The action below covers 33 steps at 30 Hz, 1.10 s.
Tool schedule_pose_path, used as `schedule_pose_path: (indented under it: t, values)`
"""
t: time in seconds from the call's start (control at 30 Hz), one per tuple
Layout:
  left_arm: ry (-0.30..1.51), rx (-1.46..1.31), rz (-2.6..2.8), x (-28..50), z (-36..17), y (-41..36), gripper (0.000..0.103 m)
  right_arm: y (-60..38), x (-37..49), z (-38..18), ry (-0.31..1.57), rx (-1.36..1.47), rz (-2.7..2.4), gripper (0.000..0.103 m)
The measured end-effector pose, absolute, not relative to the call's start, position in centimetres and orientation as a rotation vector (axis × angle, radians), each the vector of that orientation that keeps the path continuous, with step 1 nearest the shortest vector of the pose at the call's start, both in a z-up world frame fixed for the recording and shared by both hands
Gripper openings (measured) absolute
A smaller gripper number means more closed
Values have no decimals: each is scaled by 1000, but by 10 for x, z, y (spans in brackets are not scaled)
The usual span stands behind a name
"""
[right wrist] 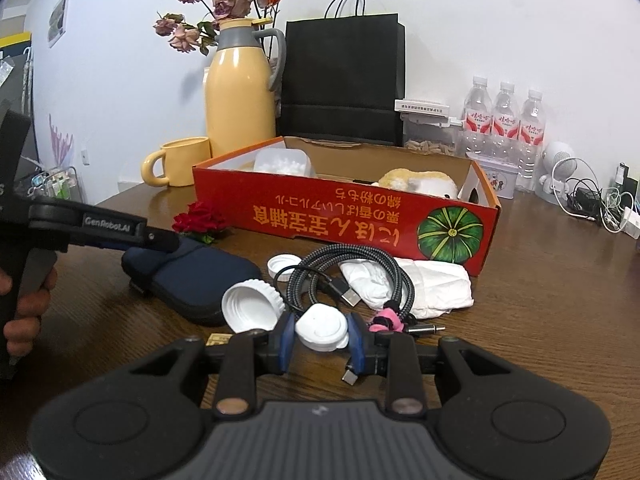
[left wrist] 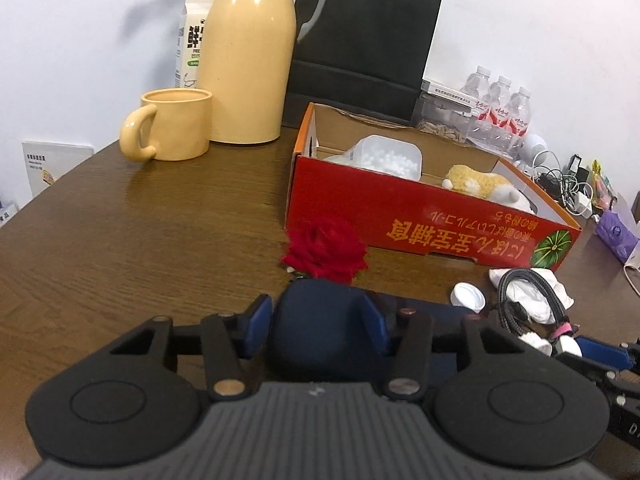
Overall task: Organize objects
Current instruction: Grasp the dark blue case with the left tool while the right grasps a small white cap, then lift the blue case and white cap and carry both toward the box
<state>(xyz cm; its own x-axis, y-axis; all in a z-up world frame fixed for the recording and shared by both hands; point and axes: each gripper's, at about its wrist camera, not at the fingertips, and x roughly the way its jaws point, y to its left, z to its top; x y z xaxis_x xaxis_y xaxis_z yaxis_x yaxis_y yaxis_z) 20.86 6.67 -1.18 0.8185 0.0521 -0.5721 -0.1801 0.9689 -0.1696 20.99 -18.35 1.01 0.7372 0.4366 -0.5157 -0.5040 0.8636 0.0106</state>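
Observation:
A dark navy pouch (left wrist: pixel 324 328) lies on the brown table (left wrist: pixel 160 232), and my left gripper (left wrist: pixel 318 316) is shut on its near end, blue pads against both sides. From the right wrist view the pouch (right wrist: pixel 192 280) lies flat with the left finger (right wrist: pixel 156 239) on top of it. My right gripper (right wrist: pixel 320 338) is shut on a small white rounded gadget (right wrist: pixel 320 328). A red cardboard box (right wrist: pixel 344 216) stands just behind, holding a plastic tub (right wrist: pixel 282 162) and a plush toy (right wrist: pixel 420 182). A red rose (left wrist: pixel 324 250) lies beyond the pouch.
Two white caps (right wrist: pixel 252 310), a braided cable bundle (right wrist: pixel 356 272) and a crumpled white wrapper (right wrist: pixel 432 286) lie before the box. A yellow mug (left wrist: pixel 172 126), yellow thermos (left wrist: pixel 248 60), black paper bag (left wrist: pixel 360 40) and water bottles (right wrist: pixel 504 120) stand behind. A person's hand (right wrist: pixel 24 312) is at the left.

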Motion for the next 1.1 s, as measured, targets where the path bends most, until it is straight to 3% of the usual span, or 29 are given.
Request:
schedule_pose_path:
  t: [0.43,0.53,0.6,0.7,1.1]
  values:
    - [562,-217,255,157,-11,56,50,-183,205,11,507,-139,523,27]
    - [554,-196,202,157,-6,58,69,-183,204,12,501,-142,524,27]
    - [545,-137,148,159,0,57,94,-183,203,12,497,-143,525,27]
    - [540,-14,69,162,9,52,103,-183,202,12,495,-143,526,27]
    - [658,34,-149,187,-9,52,103,-183,202,12,498,-142,526,27]
